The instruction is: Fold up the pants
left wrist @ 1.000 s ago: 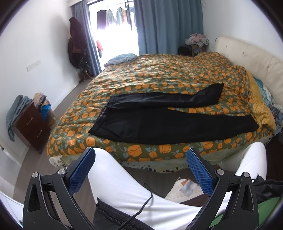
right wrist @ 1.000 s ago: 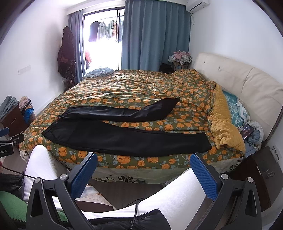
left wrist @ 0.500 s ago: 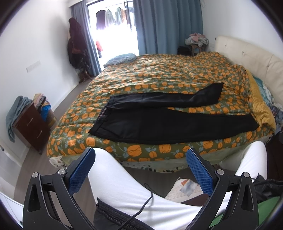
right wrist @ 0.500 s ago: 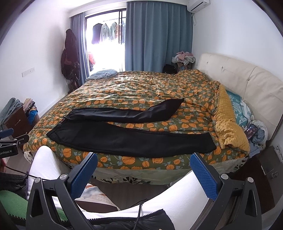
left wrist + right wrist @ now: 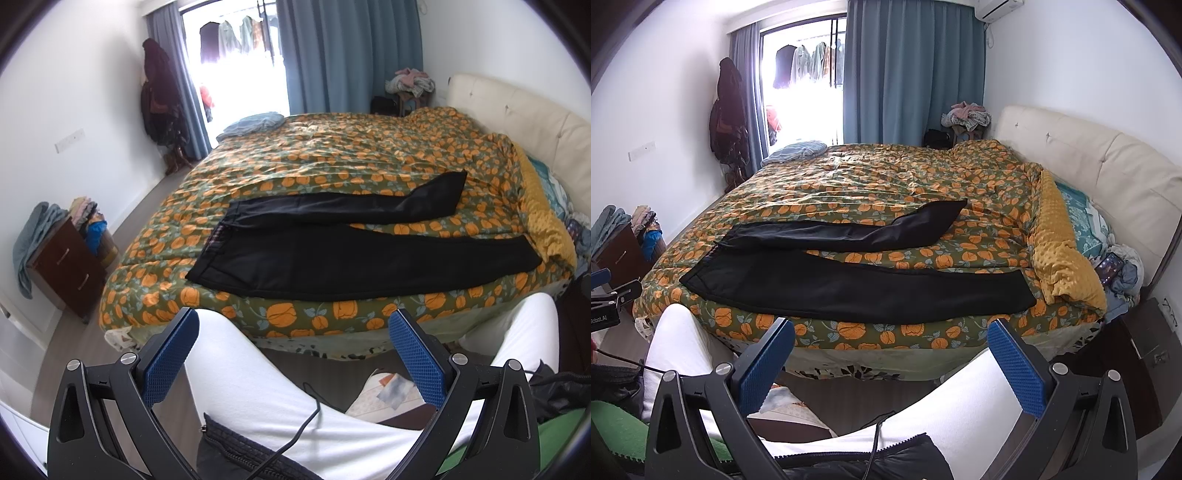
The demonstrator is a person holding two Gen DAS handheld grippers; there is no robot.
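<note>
Black pants (image 5: 354, 266) lie spread flat on the bed near its front edge, waistband to the left, legs splayed to the right; they also show in the right wrist view (image 5: 857, 284). The far leg (image 5: 351, 210) angles up to the right. My left gripper (image 5: 293, 328) is open and empty, held low over the person's white-clad lap, well short of the bed. My right gripper (image 5: 892, 341) is open and empty too, at the same distance from the bed.
The bed carries an orange-patterned green duvet (image 5: 351, 158) and a yellow blanket (image 5: 1060, 254) by the cream headboard (image 5: 1089, 166). A dark nightstand (image 5: 66, 266) stands at left, another dark nightstand (image 5: 1152, 354) at right. A cable (image 5: 295, 435) crosses the lap.
Both grippers have tilted slightly upward, the right one more; the bed sits lower in view. The pants have not moved.
</note>
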